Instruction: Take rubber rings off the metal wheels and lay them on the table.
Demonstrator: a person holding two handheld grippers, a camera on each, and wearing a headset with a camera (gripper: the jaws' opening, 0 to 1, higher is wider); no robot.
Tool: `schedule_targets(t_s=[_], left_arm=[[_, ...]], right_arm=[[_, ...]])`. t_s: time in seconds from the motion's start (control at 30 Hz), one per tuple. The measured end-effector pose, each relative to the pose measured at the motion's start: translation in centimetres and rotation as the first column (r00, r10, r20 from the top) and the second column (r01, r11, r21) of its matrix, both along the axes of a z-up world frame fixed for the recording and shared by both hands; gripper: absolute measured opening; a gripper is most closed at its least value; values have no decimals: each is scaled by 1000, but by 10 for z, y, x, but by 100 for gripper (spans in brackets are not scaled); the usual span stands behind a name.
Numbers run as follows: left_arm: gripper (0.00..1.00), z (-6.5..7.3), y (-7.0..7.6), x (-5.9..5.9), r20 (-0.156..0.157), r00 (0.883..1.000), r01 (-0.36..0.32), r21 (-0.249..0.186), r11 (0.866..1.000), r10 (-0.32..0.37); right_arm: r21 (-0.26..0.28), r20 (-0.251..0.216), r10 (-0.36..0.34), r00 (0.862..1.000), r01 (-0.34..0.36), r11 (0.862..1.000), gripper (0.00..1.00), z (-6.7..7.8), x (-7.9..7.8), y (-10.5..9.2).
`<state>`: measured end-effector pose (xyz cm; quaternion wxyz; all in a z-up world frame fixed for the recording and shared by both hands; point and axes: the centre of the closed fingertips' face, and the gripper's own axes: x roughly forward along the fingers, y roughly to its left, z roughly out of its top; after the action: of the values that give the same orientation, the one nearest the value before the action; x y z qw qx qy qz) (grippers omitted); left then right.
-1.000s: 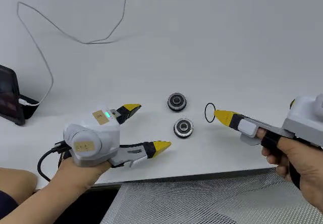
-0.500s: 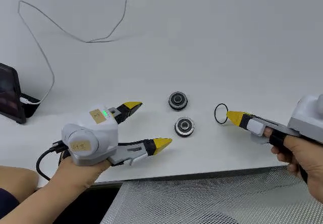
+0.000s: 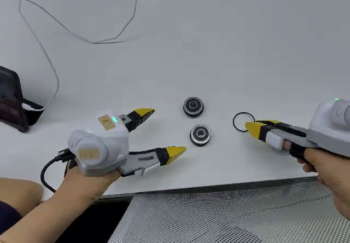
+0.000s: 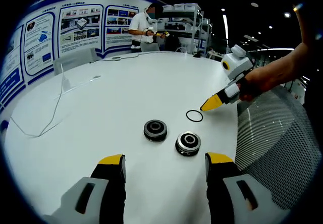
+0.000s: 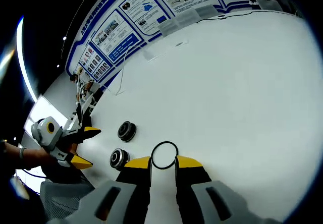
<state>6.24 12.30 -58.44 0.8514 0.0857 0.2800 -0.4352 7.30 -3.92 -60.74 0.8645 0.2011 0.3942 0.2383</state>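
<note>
- On the white bench (image 3: 262, 62), near its front edge, two metal wheels lie flat: far wheel (image 3: 192, 106) & near wheel (image 3: 200, 135), close together, not touching.
- Rubber ring (image 3: 233, 122): thin, black, flat on the bench, to the R of both wheels & apart from them.
- R tongs (image 3: 252, 127): held low over the bench in a hand (image 3: 322, 166), yellow tips pointing at the ring.
- R gripper view: R tongs (image 5: 162, 161) released, jaws parted by a narrow gap, nothing pinched. Ring (image 5: 164, 142) lies w/ its near arc btwn the two tips; can't tell if they touch it.
- Same view: far wheel (image 5: 126, 131) & near wheel (image 5: 119, 158) sit beyond the ring, w/ the L tongs (image 5: 87, 147) past them.
- L tongs (image 3: 159, 133): spread wide, empty, tips aimed at the wheels from the L, clear of both.
- L gripper view: far wheel (image 4: 155, 130) & near wheel (image 4: 188, 143) lie ahead of the spread L tongs (image 4: 165, 159). Ring (image 4: 186, 116) is beyond them, w/ the R tongs (image 4: 211, 104) just beside it.
- Each wheel: dark outer band, shiny hub. Can't tell whether a band is rubber.
- Rest: white cable (image 3: 94, 42) loops across the back of the bench; dark device (image 3: 11, 98) at the L edge; grey mesh surface (image 3: 219, 215) below the front edge.
</note>
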Motion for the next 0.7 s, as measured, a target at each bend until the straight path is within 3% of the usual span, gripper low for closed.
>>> schedule_targets(t_s=[0.17,0.33,0.7], left_arm=[[64,1,-3,1,0,1000,5,-3,1000,-5],[61,3,-9,1,4,1000,16,-13,1000,-16],[47,9,-28,1,14,998,66,-30,997,-66]], right_arm=[[-4,23,6,1000,-6,1000,21,4,-1,-1],[36,59,97,994,-99,994,21,14,-9,23],[74,49,159,986,-163,984,17,14,-17,54]])
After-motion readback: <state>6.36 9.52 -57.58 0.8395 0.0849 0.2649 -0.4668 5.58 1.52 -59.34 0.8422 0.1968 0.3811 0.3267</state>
